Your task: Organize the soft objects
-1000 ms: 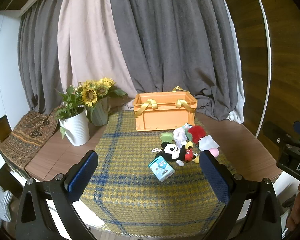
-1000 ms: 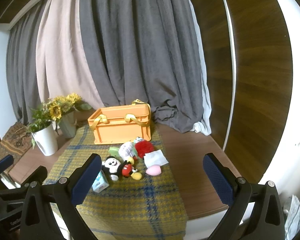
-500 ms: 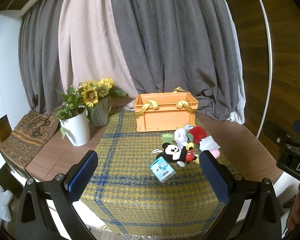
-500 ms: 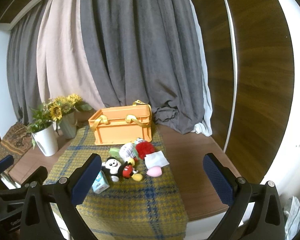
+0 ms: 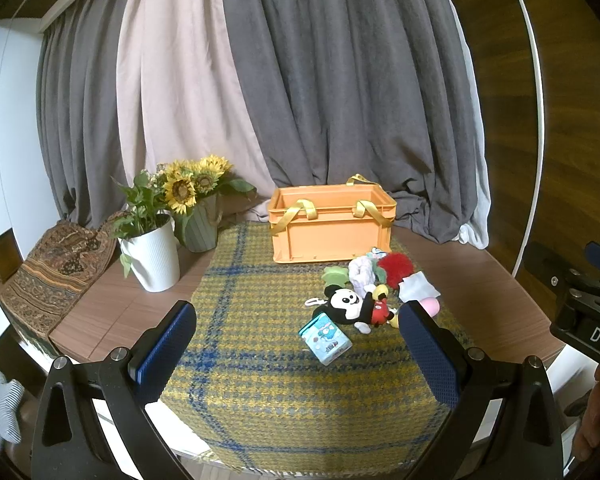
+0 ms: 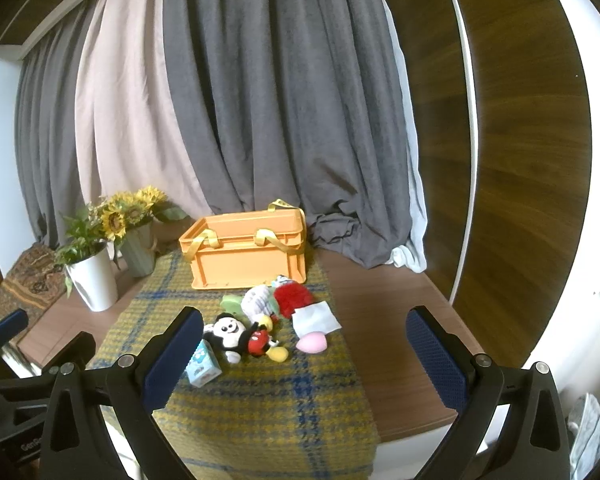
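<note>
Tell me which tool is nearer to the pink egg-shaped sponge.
Probably the right, though the margin is small. The right tool is open and aimed almost straight at the pink sponge. The left tool is open too, further left, so the sponge sits by its right finger.

Right gripper [image 6: 304,356] spread wide above plaid cloth [image 6: 268,408], mouse plush [image 6: 236,334] amid soft toys, orange crate [image 6: 246,254] behind, sunflowers [image 6: 126,210] far left

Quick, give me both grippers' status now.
Left gripper: open, holding nothing, short of the toys.
Right gripper: open, holding nothing, also short of the toys.
</note>
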The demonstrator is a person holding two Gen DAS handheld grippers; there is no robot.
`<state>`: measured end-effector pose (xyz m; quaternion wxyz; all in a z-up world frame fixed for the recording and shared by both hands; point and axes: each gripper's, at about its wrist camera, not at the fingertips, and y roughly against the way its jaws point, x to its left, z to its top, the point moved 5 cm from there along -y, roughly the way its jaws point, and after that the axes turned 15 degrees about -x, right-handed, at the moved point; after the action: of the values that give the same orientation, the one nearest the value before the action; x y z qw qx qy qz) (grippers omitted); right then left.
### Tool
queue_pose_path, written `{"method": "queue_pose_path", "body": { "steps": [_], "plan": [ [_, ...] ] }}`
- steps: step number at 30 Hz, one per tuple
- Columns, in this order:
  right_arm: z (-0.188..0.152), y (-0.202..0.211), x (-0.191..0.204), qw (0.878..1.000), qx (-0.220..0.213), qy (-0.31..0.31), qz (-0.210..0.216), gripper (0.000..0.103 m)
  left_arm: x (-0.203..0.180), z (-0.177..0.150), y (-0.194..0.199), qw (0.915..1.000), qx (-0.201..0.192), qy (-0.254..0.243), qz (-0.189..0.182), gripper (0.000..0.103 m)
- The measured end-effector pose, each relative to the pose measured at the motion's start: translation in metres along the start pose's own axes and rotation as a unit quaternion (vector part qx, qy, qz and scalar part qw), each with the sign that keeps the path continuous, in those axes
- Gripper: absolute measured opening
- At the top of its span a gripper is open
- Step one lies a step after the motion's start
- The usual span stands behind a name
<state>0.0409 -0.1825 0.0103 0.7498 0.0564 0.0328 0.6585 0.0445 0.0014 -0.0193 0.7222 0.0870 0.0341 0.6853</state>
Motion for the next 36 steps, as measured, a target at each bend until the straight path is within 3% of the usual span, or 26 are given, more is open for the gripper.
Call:
{"method": "queue_pose_path", "body": {
  "steps": [26, 36],
  "plan": [
    [-0.006, -0.004, 0.006, 1.0, 0.006, 0.0, 0.001, 0.103, -0.003, -0.006, -0.005, 1.0, 0.002, -0.004, -0.008, 0.103],
    [-0.021, -0.028, 0.015, 0.999, 0.035, 0.002, -0.005, 0.103, -0.004, -0.023, -0.033, 0.9972, 0.019, -0.04, -0.06, 0.103]
  ]
}}
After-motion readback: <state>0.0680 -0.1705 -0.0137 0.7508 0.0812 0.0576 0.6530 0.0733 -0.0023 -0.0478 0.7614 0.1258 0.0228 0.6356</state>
